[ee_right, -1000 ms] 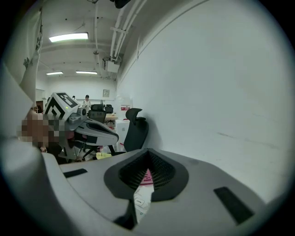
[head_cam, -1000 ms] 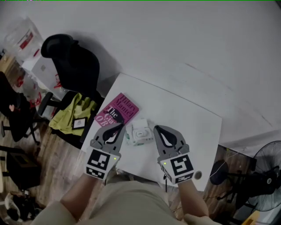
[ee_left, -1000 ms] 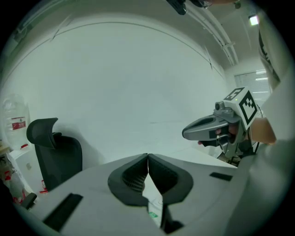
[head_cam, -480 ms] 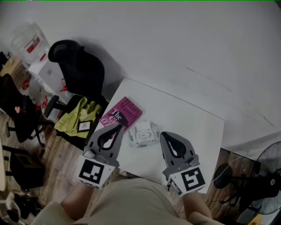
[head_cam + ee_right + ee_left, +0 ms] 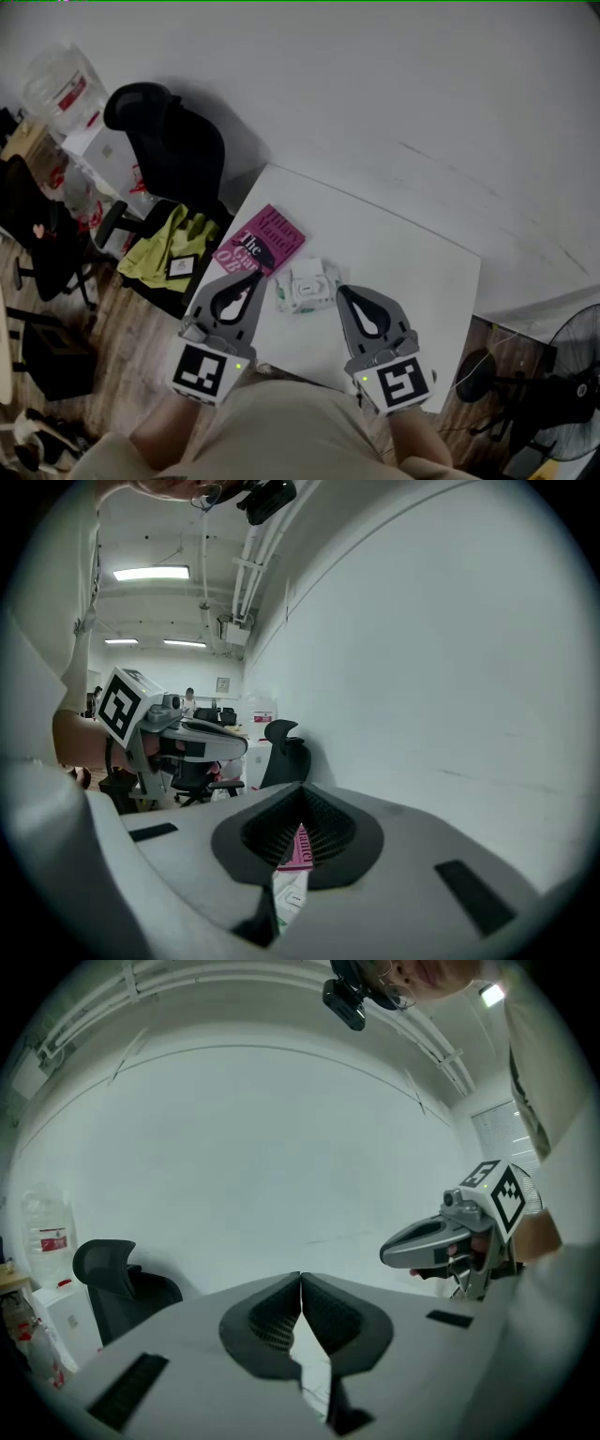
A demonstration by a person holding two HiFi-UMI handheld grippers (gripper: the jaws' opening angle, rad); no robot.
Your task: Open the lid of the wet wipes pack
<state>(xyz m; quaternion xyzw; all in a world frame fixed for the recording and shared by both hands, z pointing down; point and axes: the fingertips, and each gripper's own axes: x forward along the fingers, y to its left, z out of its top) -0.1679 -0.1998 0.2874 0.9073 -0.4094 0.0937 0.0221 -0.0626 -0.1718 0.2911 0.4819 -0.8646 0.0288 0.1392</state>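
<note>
The wet wipes pack (image 5: 307,286), white with a pale green print, lies flat on the white table (image 5: 403,253) beside a pink book (image 5: 261,240). My left gripper (image 5: 254,275) hovers just left of the pack, its jaws shut and empty. On the pack's right, my right gripper (image 5: 342,291) is also shut on nothing. Neither gripper touches the pack. In the left gripper view the jaws (image 5: 300,1281) meet at the tips. In the right gripper view the book (image 5: 298,846) and the pack (image 5: 289,897) show through the gap under the shut jaws. The lid's state is too small to tell.
A black office chair (image 5: 164,127) with a yellow-green cloth (image 5: 169,248) on it stands left of the table. A floor fan (image 5: 572,394) is at the lower right. The white wall runs behind the table. Boxes and bags sit at the far left.
Both grippers have risen and drawn back a little from the pack toward the person. The pack and the book lie where they were.
</note>
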